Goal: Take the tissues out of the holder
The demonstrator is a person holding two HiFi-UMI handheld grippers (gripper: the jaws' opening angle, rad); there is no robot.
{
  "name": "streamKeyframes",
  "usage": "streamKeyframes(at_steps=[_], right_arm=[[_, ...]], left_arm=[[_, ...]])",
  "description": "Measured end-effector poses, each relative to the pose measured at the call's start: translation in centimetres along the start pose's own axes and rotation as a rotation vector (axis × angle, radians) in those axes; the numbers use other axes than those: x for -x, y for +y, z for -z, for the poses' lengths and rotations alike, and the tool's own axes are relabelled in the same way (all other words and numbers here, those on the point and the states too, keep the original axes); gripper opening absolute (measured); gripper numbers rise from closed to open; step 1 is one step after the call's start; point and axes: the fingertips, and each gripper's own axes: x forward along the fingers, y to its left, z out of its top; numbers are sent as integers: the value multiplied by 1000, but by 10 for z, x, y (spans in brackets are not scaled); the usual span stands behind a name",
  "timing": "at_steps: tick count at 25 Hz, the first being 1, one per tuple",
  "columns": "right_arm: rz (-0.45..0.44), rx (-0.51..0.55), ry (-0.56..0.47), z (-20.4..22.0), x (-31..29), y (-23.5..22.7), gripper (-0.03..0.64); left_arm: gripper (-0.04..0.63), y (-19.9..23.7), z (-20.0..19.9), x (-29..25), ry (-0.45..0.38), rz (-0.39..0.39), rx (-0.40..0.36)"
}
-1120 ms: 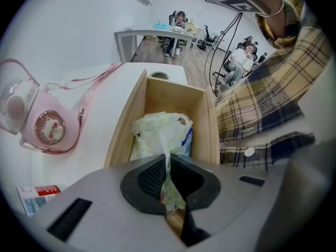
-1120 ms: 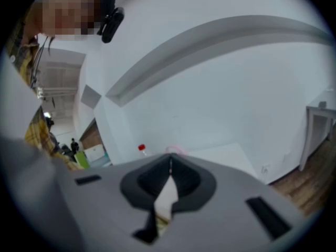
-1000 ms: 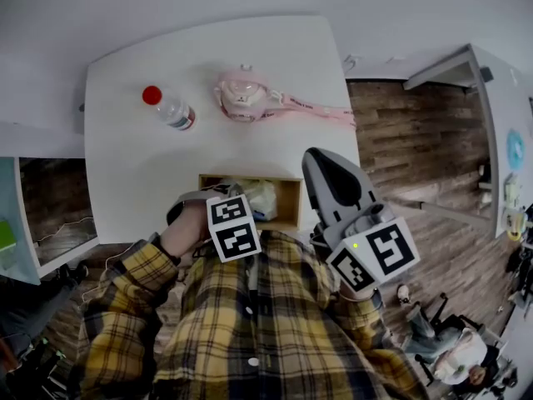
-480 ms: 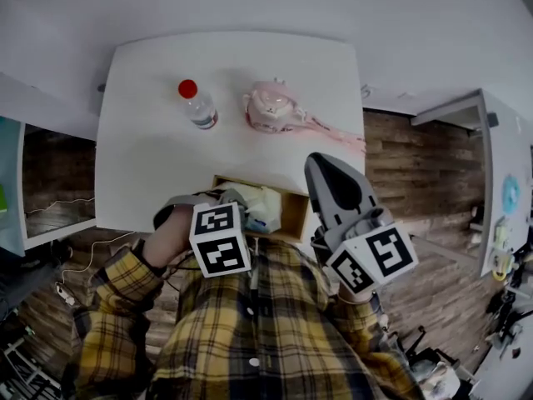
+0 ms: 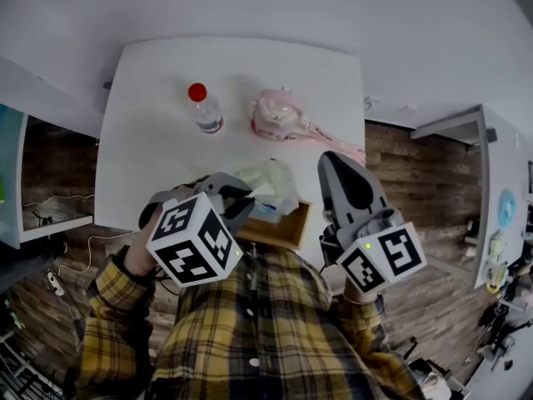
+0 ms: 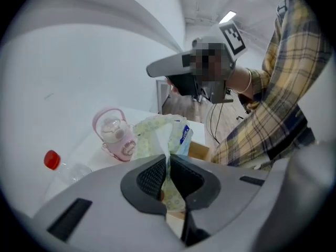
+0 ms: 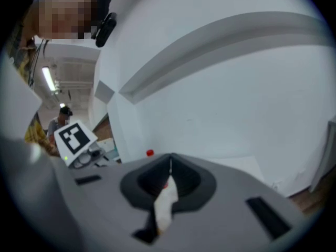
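Raised from the holder (image 5: 287, 233) since earlier, the tissue pack (image 5: 271, 183) is clamped in the closed left hand-held gripper (image 5: 240, 200), a white scrap (image 7: 164, 203) in the closed right hand-held gripper (image 5: 337, 163); the thinly gripped wrapper could slip.

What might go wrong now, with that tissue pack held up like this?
The left gripper pinches only a thin fold of the tissue pack wrapper; it may slip or tear, dropping the pack. The wooden holder sits at the near edge of the table; if the pack snags, it might get dragged off.
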Motion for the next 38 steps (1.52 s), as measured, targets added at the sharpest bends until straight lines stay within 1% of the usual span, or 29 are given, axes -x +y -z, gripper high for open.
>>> streamKeyframes(at_steps=[7, 10, 13, 18, 22, 25, 28, 38], right_arm=[[50, -12, -17, -4, 8, -20, 12], [55, -12, -21, -5, 8, -21, 12], [56, -16, -29, -7, 9, -22, 12], [72, -25, -32, -5, 11, -27, 12], [69, -30, -31, -4, 10, -27, 12], [56, -28, -31, -3, 6, -21, 12], [42, -25, -32, -3, 4, -15, 12], [8, -10, -6, 3, 0, -1, 11]], left_arm=[[26, 28, -45, 25, -212, -121, 87], [26, 39, -63, 34, -306, -164, 128], [26, 49, -79, 45, -383, -207, 172], [26, 61, -97, 59, -502, -256, 259], [27, 71, -108, 76, -629, -301, 333], [26, 75, -111, 87, -712, -304, 386], [26, 74, -108, 92, -747, -293, 410], [26, 68, -104, 91, -738, -273, 410]])
